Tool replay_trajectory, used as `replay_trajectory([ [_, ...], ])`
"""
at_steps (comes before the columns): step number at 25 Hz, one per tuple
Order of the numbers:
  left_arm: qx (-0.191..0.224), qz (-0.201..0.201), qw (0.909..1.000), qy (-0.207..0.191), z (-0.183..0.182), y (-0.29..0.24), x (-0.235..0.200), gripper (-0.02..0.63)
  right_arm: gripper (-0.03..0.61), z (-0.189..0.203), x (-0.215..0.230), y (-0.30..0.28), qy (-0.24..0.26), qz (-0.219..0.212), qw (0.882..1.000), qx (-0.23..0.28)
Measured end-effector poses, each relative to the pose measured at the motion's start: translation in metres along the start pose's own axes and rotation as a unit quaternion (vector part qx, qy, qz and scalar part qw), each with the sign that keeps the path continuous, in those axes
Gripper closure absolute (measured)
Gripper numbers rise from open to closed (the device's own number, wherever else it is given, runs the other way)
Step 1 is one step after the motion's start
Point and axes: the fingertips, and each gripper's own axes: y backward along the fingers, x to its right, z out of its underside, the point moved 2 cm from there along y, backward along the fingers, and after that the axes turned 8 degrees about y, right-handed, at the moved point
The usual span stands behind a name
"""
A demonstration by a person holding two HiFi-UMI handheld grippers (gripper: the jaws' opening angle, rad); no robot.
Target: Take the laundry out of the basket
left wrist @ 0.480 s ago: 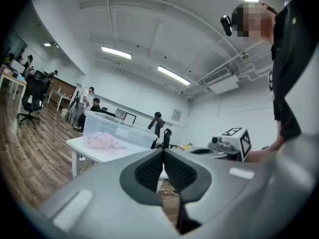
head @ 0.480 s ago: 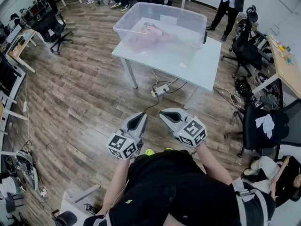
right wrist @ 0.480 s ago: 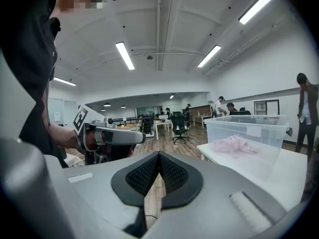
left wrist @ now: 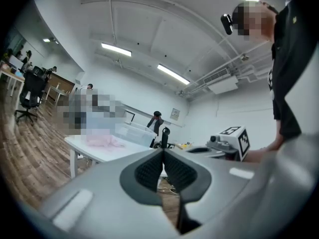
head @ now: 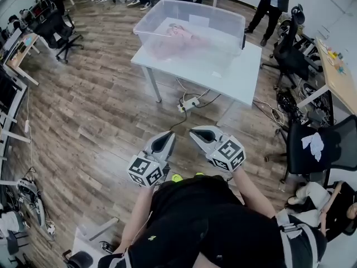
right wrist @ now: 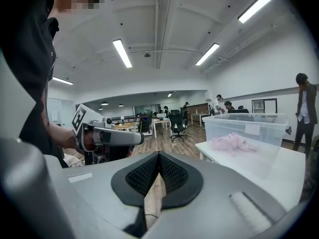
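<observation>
Both my left gripper (head: 162, 144) and right gripper (head: 202, 134) pressed together, empty; pink laundry (head: 177, 37) in basket (head: 234, 25) lies well ahead, right gripper slightly nearer.

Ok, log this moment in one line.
left gripper: shut, empty | right gripper: shut, empty | laundry: in basket on table | task: not started

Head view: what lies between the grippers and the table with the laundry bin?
Bare wood floor, with a power strip lying near the table; the head view shows it.
</observation>
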Motion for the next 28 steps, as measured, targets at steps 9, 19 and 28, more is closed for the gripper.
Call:
replay_trajectory([
  [9, 0.004, 0.013, 0.9999, 0.002, -0.009, 0.003, -0.004, 0.604, 0.577, -0.011, 0.000, -0.010, -0.004, 0.013, 1.000, 0.009],
  [19, -0.006, 0.033, 0.9992, 0.023, 0.002, 0.024, -0.020, 0.604, 0.577, -0.005, -0.004, -0.017, -0.015, 0.048, 0.999, -0.006],
  [28, -0.009, 0.035, 0.9991, 0.023, 0.003, 0.032, -0.032, 0.604, 0.577, -0.001, -0.022, -0.037, -0.017, 0.041, 0.999, -0.014],
])
